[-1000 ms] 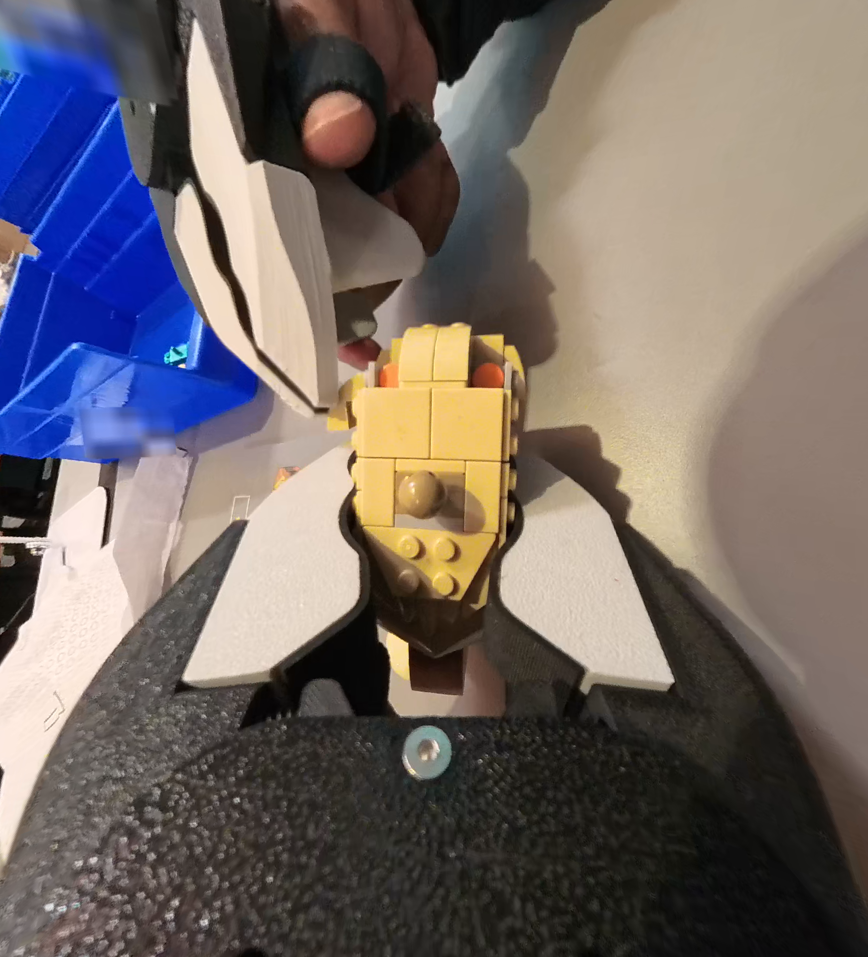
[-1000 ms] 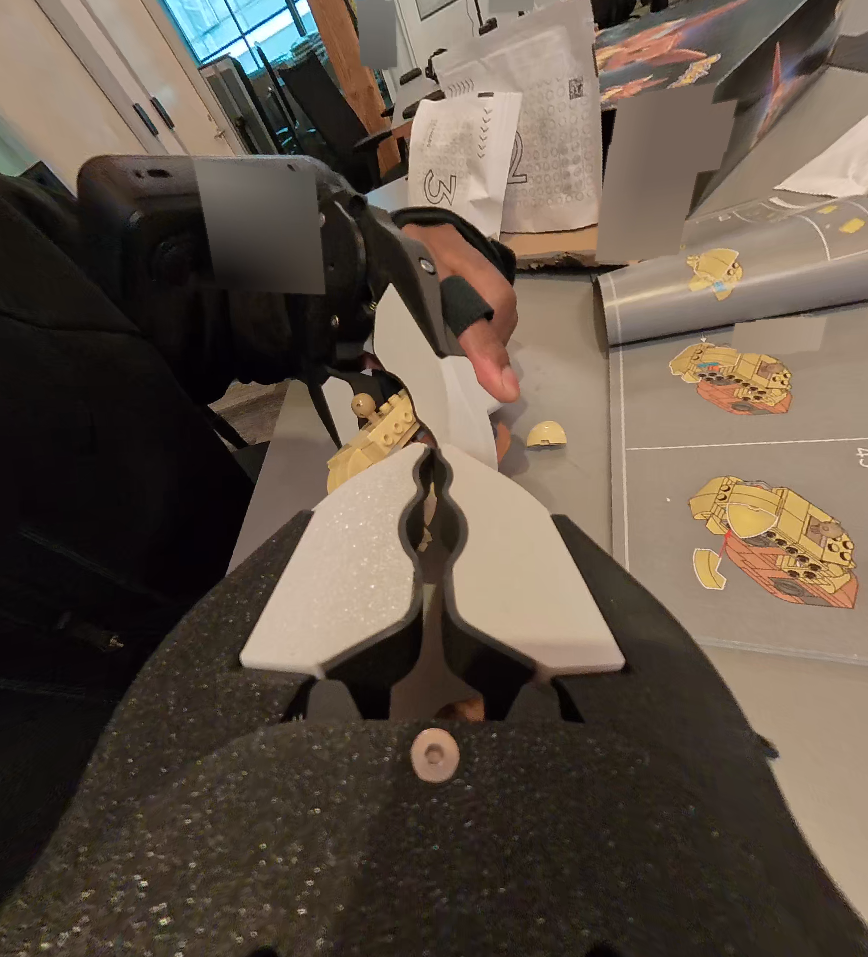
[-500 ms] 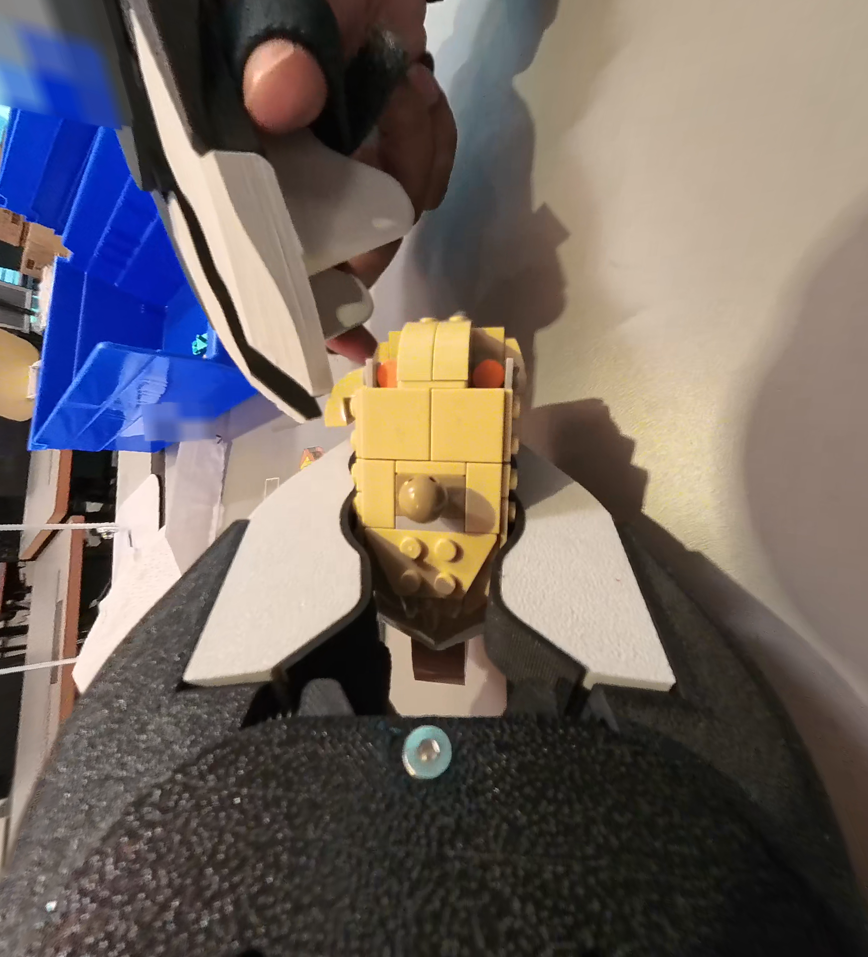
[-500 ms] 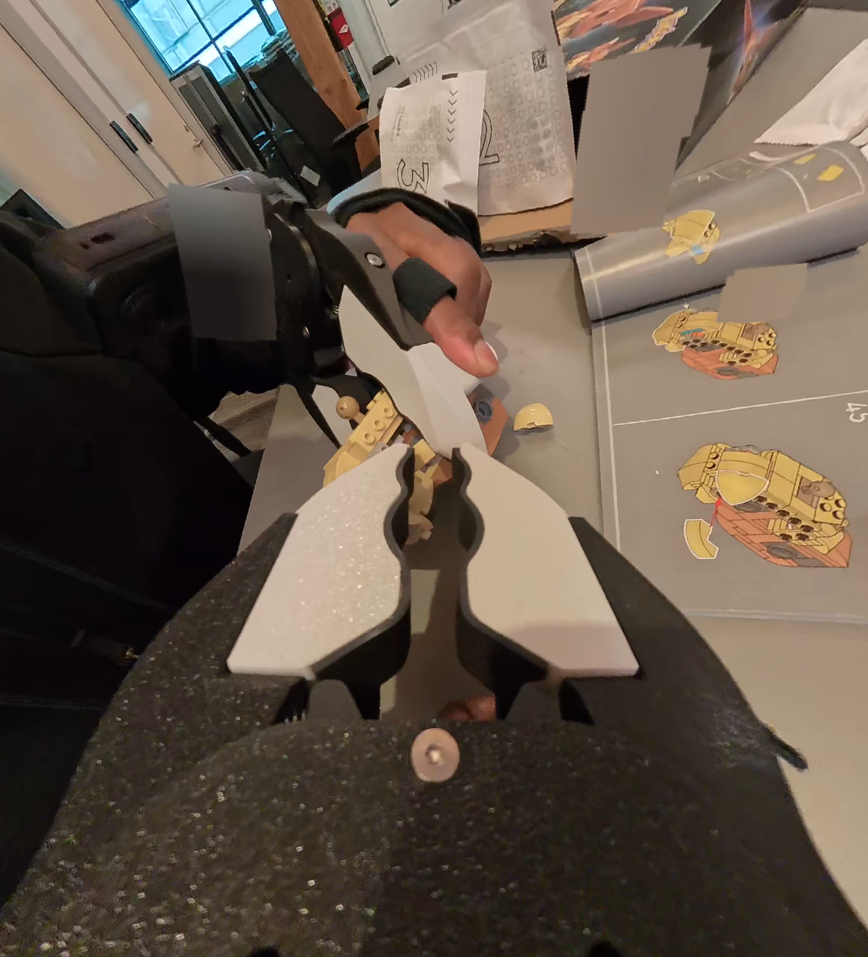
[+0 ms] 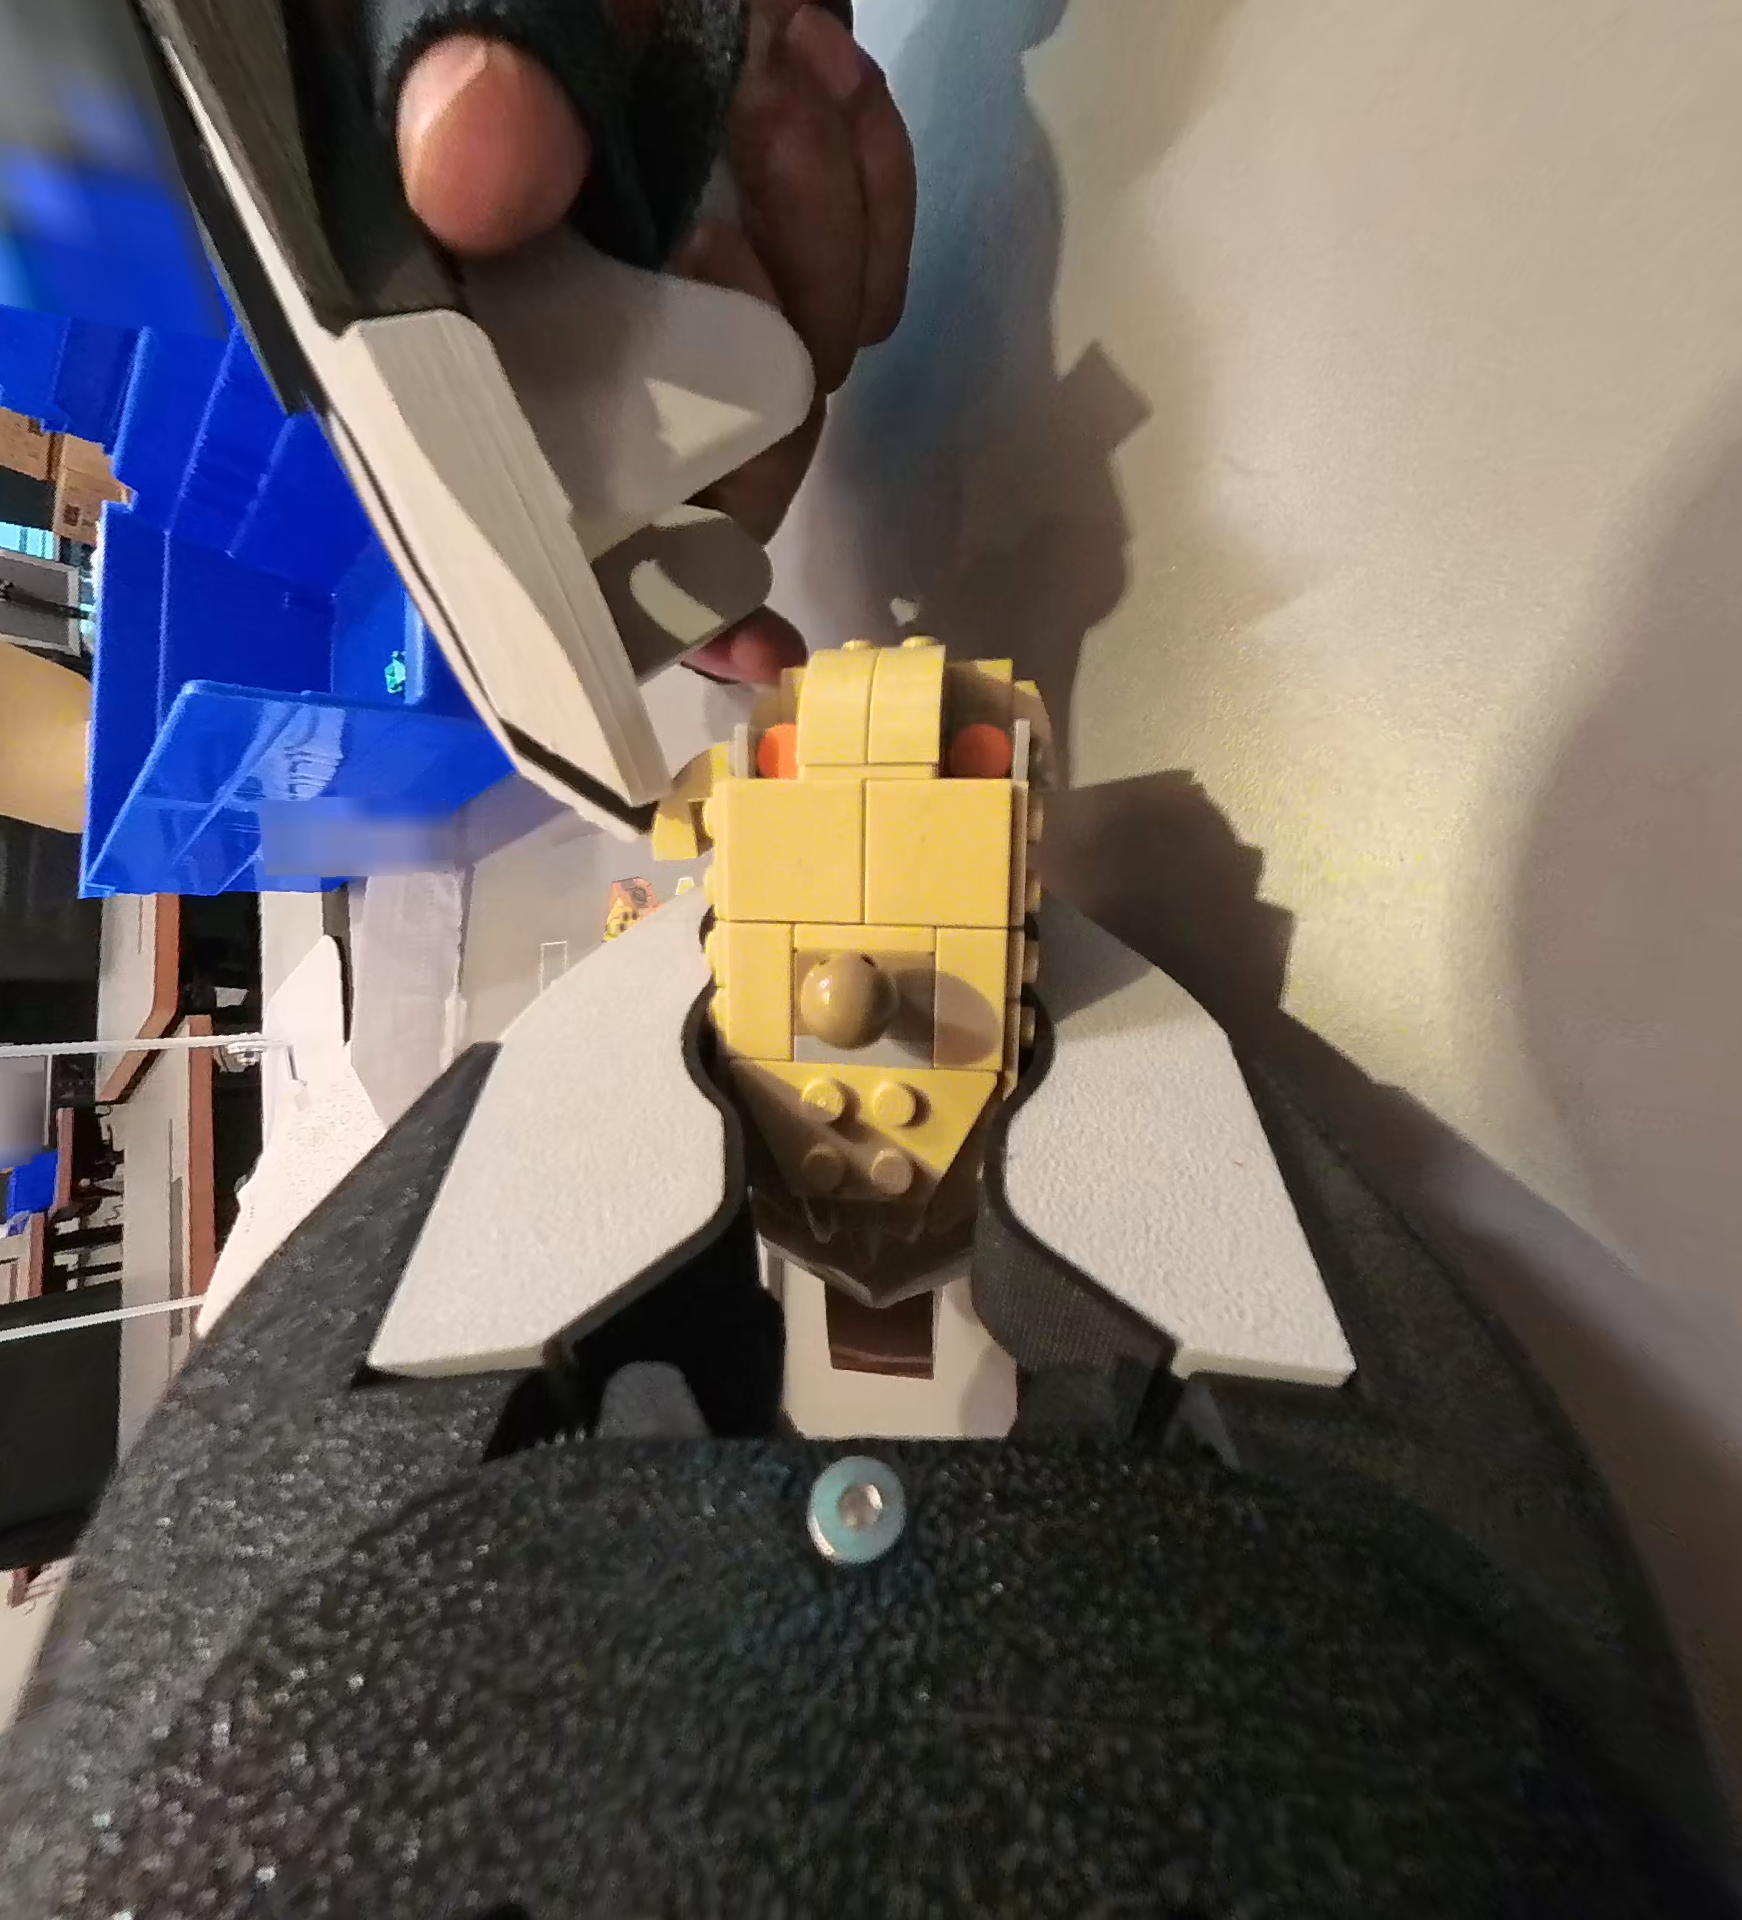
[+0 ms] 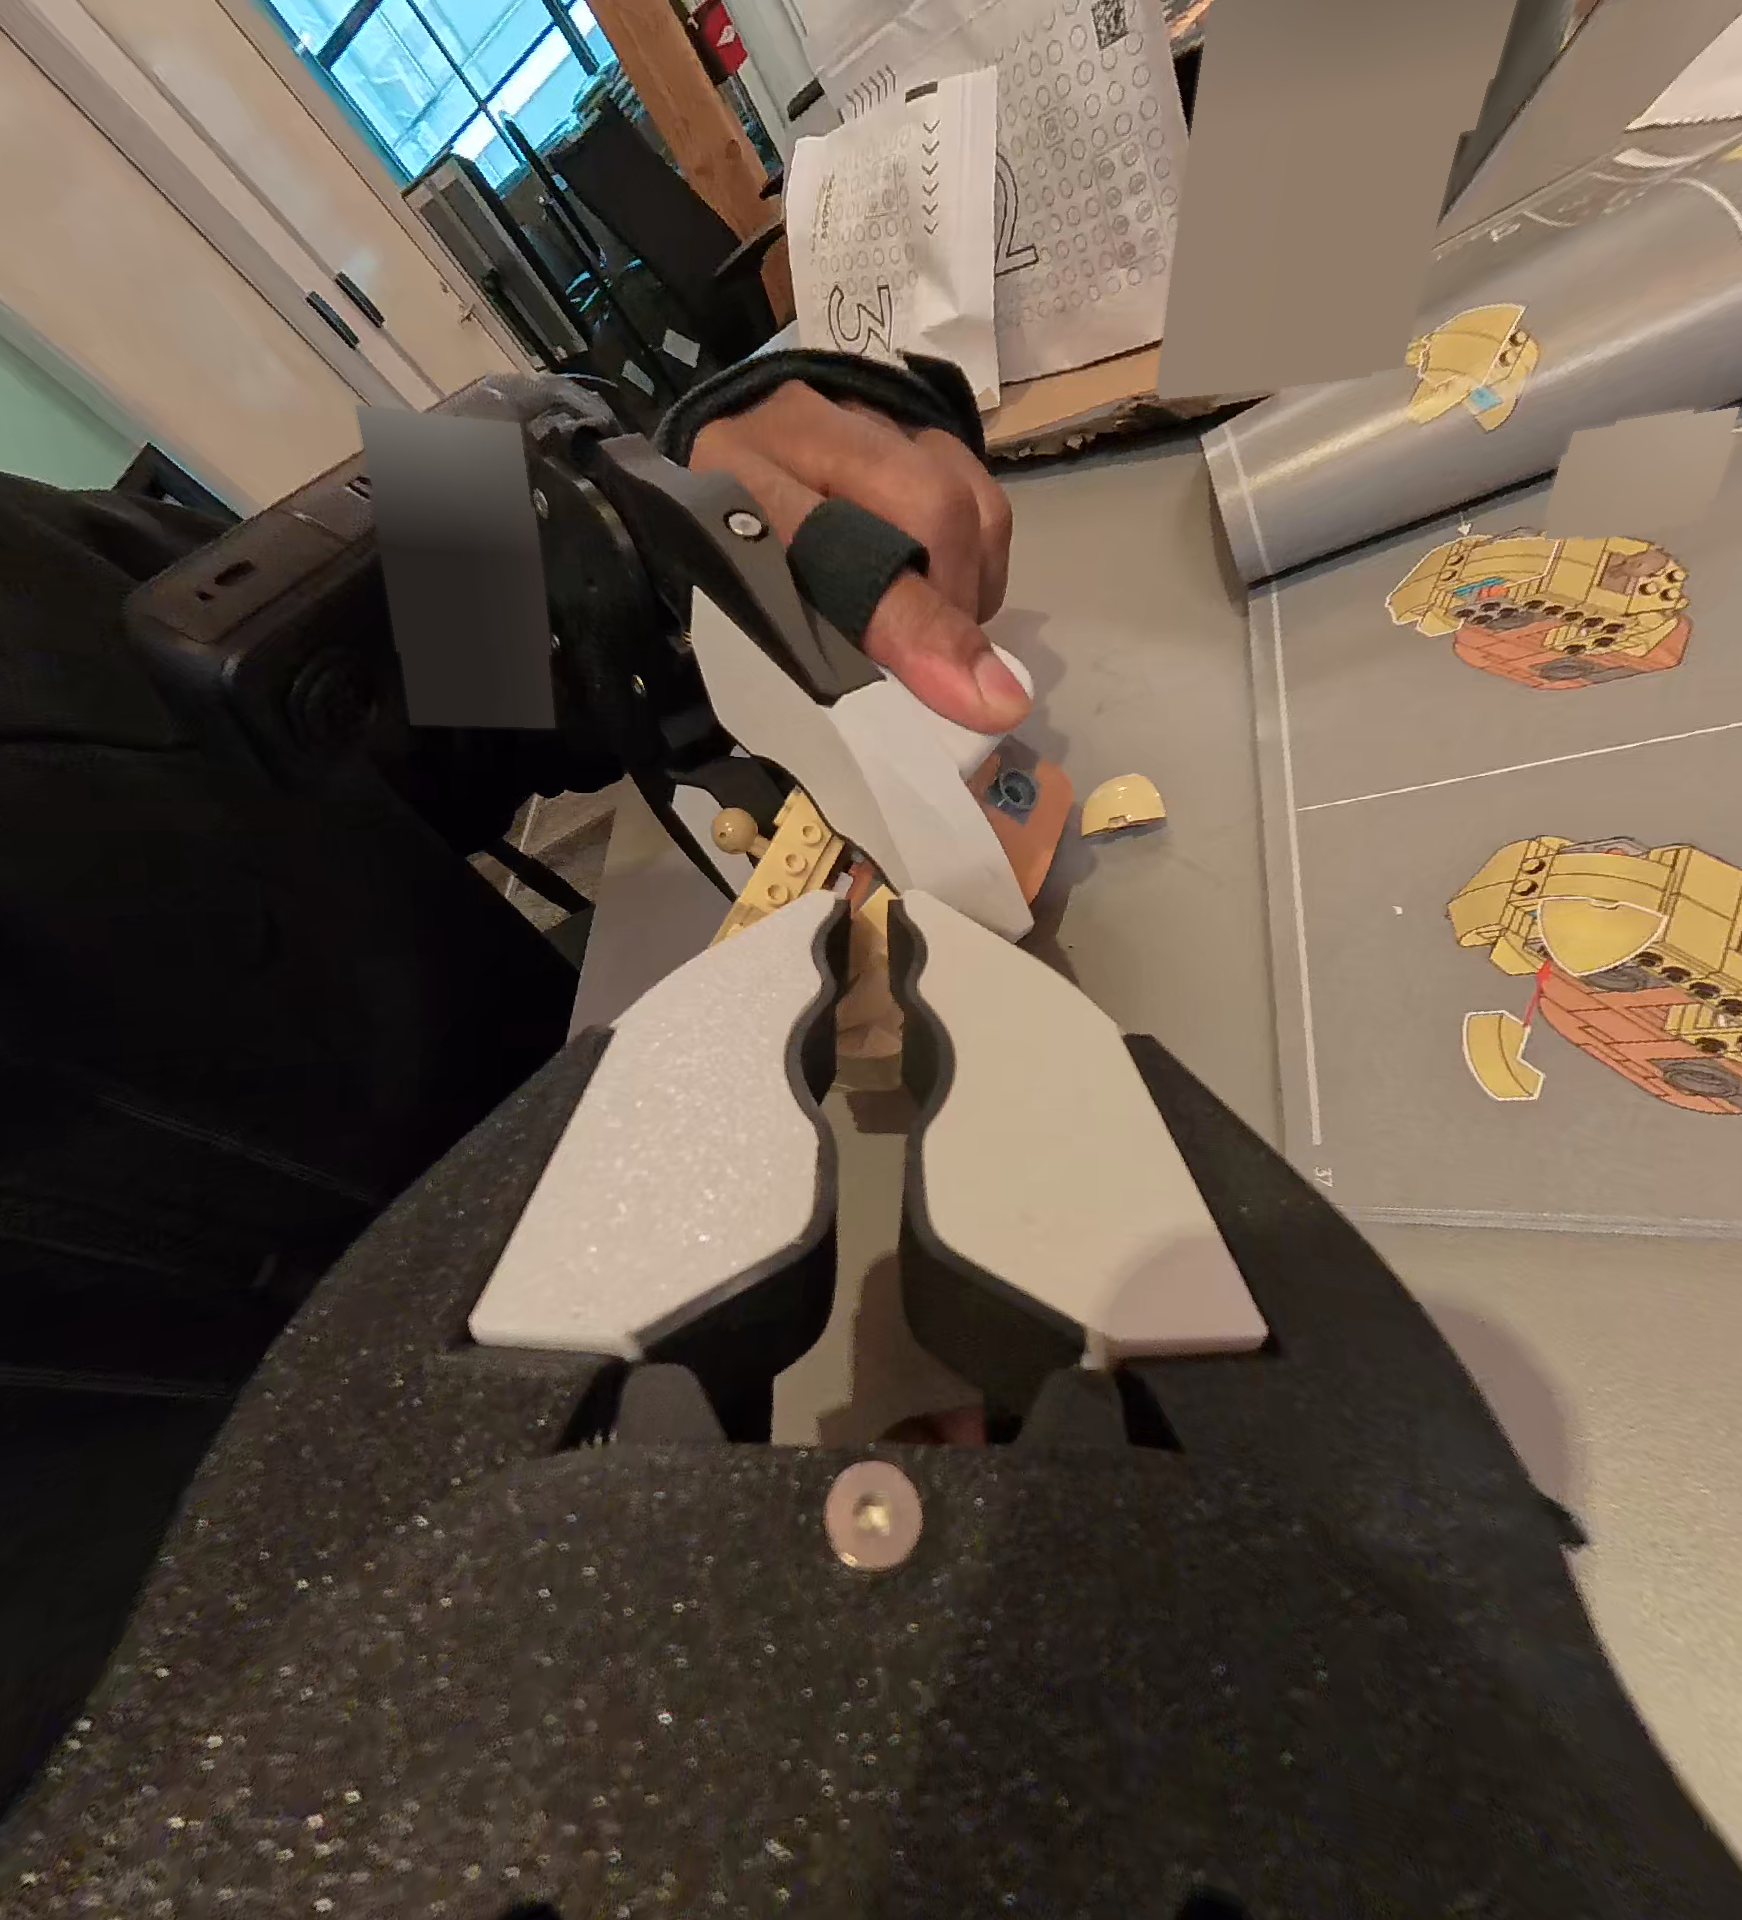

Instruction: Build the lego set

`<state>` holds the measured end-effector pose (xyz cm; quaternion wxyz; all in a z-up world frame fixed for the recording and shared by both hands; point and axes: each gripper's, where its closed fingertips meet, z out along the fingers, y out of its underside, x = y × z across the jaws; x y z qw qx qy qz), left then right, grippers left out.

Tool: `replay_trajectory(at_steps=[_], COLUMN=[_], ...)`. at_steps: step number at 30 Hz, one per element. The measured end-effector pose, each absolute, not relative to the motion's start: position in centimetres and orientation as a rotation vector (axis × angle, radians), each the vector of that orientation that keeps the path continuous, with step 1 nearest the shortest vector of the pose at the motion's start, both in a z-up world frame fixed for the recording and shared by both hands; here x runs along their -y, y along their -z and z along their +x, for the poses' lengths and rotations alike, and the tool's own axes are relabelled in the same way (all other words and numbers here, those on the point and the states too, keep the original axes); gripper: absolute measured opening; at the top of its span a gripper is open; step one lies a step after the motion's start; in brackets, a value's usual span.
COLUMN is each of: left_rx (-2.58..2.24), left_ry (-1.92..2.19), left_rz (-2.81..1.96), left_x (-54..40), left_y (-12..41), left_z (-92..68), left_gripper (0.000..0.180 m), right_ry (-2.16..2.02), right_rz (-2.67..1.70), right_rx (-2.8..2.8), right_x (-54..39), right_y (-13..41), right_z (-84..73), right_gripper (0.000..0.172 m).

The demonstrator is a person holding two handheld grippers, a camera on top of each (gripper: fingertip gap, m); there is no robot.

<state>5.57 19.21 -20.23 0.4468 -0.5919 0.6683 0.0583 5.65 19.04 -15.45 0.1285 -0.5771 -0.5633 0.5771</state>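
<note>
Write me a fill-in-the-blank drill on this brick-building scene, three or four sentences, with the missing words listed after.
1. The left gripper is clamped on a tan-yellow brick ____.
2. Storage bins in the left wrist view are ____ in colour.
3. A loose curved tan piece lies on the grey ____.
4. The open booklet lies to the ____ of that loose piece in the right wrist view.

Missing words: model; blue; table; right
</note>
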Motion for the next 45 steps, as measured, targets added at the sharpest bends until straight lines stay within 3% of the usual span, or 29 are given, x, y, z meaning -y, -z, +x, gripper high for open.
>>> replay_trajectory(at_steps=[17, 45], left_rx=[-1.686, -1.608], left_ry=[-0.229, 0.052], left_rz=[-1.469, -1.441], left_x=[-19.6, -18.4], left_y=[20.8, 19.6], left_z=[5.1, 6.5], left_gripper=[0.048, 0.049], right_ry=[-1.666, -1.706], right_rz=[-1.784, -1.582], right_rx=[1.614, 1.672], right_x=[-19.4, -18.3], right_y=[16.4, 15.3], right_z=[5.6, 5.9], right_gripper=[0.016, 0.010])
